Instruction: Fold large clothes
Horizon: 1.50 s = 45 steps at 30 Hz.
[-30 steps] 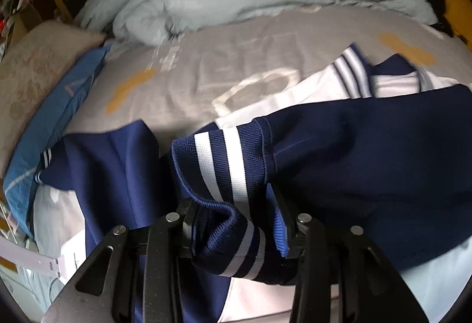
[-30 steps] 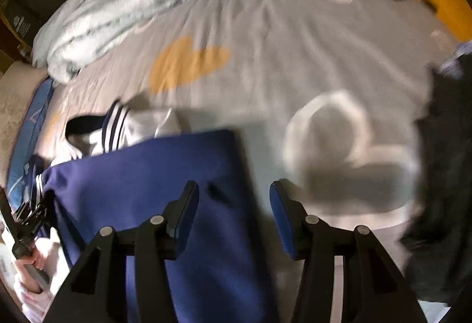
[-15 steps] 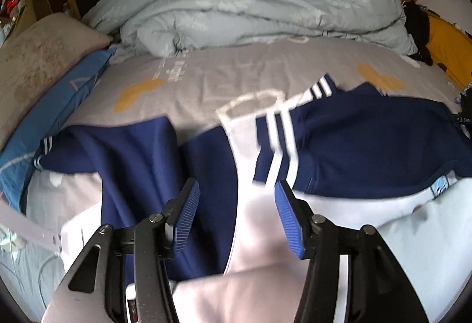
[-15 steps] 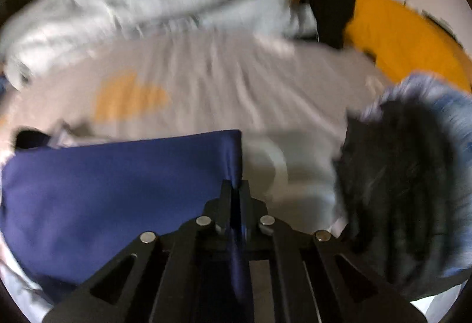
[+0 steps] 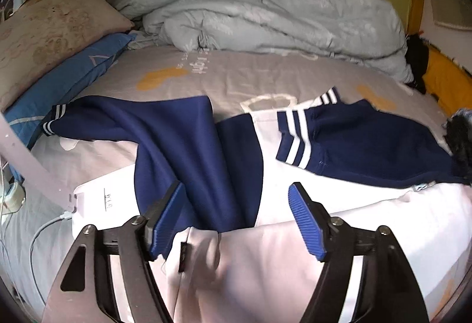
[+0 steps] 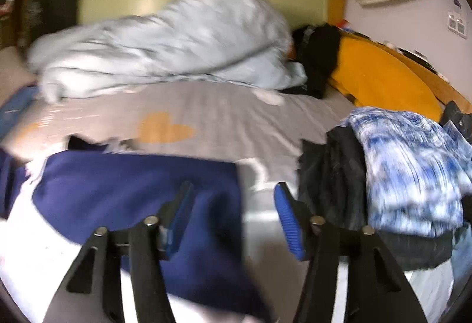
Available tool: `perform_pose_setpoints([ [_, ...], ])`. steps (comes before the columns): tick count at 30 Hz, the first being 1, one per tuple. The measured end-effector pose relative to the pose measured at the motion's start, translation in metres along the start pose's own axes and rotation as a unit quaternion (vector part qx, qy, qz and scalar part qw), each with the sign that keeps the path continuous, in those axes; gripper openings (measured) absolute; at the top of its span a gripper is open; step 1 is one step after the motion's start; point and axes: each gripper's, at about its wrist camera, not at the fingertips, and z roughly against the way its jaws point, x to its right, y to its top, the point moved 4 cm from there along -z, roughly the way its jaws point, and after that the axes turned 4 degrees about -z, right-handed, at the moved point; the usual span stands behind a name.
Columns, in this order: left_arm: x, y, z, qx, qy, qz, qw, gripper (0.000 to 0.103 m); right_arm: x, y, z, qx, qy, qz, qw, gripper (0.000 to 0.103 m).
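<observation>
Our left claw (image 5: 236, 219) and right claw (image 6: 233, 218) both tilt downward, jaws opening, pads pressing on nothing.

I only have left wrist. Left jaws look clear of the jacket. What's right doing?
Observer: Right gripper is off the cloth too; its jaws are opening, nothing pinched. The navy jacket lies under and ahead of its left finger.
Operator: Anything off to the right of the jacket? I only see a dark fuzzy edge there.
Observer: A pile of clothes: a dark garment with a blue-and-white patterned one on top, on the grey sheet.
Operator: Does the jacket touch that pile?
Observer: Not in the right view; a strip of sheet shows between the jacket's edge and the pile, though the frame is blurred.
</observation>
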Motion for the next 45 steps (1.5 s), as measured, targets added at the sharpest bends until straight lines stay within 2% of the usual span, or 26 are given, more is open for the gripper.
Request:
perform_pose_setpoints([
  [2, 0.001, -0.002, 0.011, 0.013, 0.003, -0.007, 0.9999, 0.08, -0.011, -0.015, 0.018, 0.011, 0.025, -0.003, 1.0, 0.066],
  [4, 0.001, -0.005, 0.02, 0.023, 0.012, -0.011, 0.9996, 0.088, -0.016, -0.031, 0.028, 0.025, 0.05, -0.025, 0.998, 0.09],
  [7, -0.001, -0.015, 0.03, 0.035, 0.013, -0.004, 0.9993, 0.102, -0.02, -0.049, 0.035, 0.036, 0.055, -0.062, 0.996, 0.103],
  [13, -0.005, -0.025, 0.03, 0.041, 0.029, -0.015, 0.9986, 0.103, -0.035, -0.058, 0.028, 0.026, 0.026, -0.019, 0.999, 0.103],
  [15, -0.008, -0.024, 0.029, 0.046, 0.032, -0.011, 0.9983, 0.103, -0.038, -0.062, 0.028, 0.025, 0.028, -0.008, 0.999, 0.103],
  [20, -0.008, -0.022, 0.027, 0.059, 0.005, -0.004, 0.9982, 0.103, -0.038, -0.072, 0.023, 0.021, 0.045, -0.022, 0.999, 0.103],
  [25, -0.018, -0.02, 0.027, 0.072, -0.008, 0.019, 0.9972, 0.103, -0.032, -0.078, 0.01, -0.004, 0.031, -0.045, 0.998, 0.103],
  [29, -0.026, -0.013, 0.024, 0.082, 0.001, 0.031, 0.9961, 0.102, -0.031, -0.076, 0.015, 0.024, 0.008, -0.023, 0.999, 0.103],
  [31, -0.028, -0.004, 0.016, 0.081, 0.003, 0.026, 0.9964, 0.098, -0.031, -0.072, 0.021, 0.046, -0.002, -0.012, 0.999, 0.103],
  [33, -0.036, 0.008, 0.01, 0.086, 0.01, 0.031, 0.9958, 0.094, -0.032, -0.067, 0.025, 0.056, 0.013, -0.002, 0.998, 0.103],
  [36, -0.055, 0.029, 0.0, 0.088, 0.029, 0.044, 0.9947, 0.087, -0.035, -0.066, 0.023, 0.046, 0.047, 0.012, 0.998, 0.103],
  [39, -0.079, 0.045, -0.014, 0.082, 0.036, 0.068, 0.9937, 0.071, -0.035, -0.068, 0.018, 0.032, 0.056, 0.011, 0.998, 0.103],
  [41, -0.097, 0.052, -0.028, 0.07, 0.033, 0.086, 0.9933, 0.059, -0.037, -0.069, 0.015, 0.02, 0.058, 0.012, 0.998, 0.103],
  [45, -0.129, 0.047, -0.065, 0.013, 0.047, 0.136, 0.9895, 0.056, -0.039, -0.072, 0.007, -0.006, 0.08, -0.003, 0.997, 0.103],
])
